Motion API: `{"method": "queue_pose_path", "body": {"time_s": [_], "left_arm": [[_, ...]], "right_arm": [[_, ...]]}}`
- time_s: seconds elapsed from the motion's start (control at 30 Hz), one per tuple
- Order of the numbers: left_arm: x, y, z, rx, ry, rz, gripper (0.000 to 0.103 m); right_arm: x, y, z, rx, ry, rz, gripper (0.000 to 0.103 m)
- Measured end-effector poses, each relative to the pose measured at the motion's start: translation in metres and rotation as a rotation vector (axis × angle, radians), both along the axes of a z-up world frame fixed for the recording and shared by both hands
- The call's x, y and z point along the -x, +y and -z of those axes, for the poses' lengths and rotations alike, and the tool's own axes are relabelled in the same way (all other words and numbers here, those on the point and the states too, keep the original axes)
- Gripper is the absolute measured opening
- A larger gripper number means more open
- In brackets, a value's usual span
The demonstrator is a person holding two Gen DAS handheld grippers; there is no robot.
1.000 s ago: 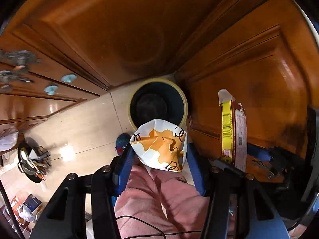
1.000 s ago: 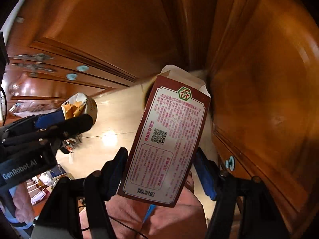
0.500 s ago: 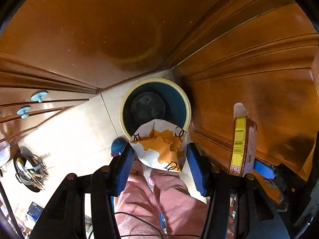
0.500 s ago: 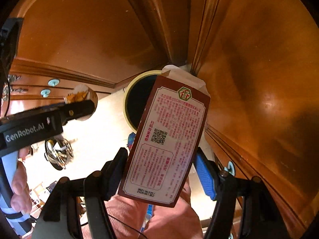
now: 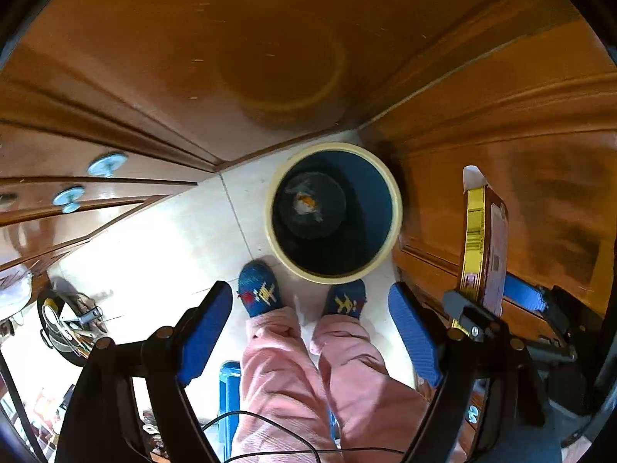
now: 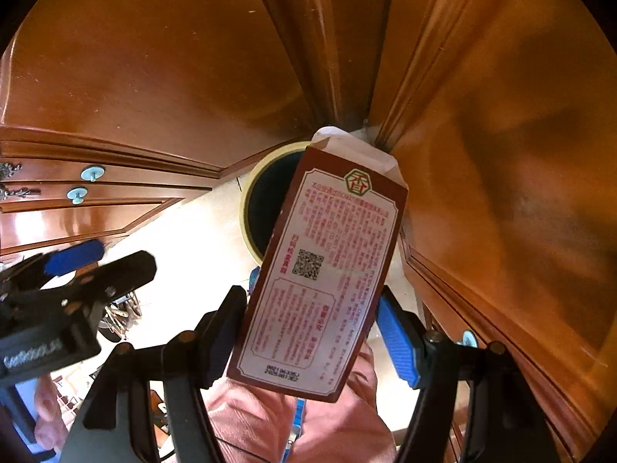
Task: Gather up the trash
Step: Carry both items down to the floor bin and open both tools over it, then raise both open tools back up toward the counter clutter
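Over the bin (image 5: 333, 212): your left gripper (image 5: 310, 333) gapes empty; right gripper (image 6: 310, 335) clamps box (image 6: 320, 266), poised to drop.

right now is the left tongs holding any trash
No, the left tongs stand open with nothing between them, and a crumpled paper lies at the bottom of the bin.

My left gripper (image 5: 310, 332) hangs with jaws spread wide, nothing between them. My right gripper (image 6: 312, 332) is clamped on a box (image 6: 320, 274), held upright.
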State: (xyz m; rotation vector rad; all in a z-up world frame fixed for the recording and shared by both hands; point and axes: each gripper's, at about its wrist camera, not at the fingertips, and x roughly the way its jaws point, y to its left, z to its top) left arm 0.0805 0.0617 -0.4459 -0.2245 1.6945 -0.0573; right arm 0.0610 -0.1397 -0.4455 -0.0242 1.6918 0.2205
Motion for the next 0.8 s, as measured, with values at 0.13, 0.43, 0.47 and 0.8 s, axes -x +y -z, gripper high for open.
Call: {"method": "queue_pose_path", "body": {"time_s": [0.13, 0.43, 0.47, 0.8], "left_arm": [[0.008, 0.019, -0.003, -0.008, -0.017, -0.04, 0.083], [0.022, 0.038, -0.016, -0.019, -0.041, -0.088, 0.084], [0.024, 0.038, -0.017, -0.019, -0.043, -0.089, 0.084], [0.036, 0.03, -0.068, -0.024, -0.096, -0.077, 0.084]], "right_arm": [[-0.002, 0.0, 0.001, -0.013, 0.004, 0.013, 0.069], [-0.006, -0.003, -0.016, -0.005, -0.044, -0.012, 0.083], [-0.006, -0.002, -0.019, -0.006, -0.045, -0.013, 0.083], [0.004, 0.015, -0.079, -0.034, -0.099, -0.039, 0.083]]}}
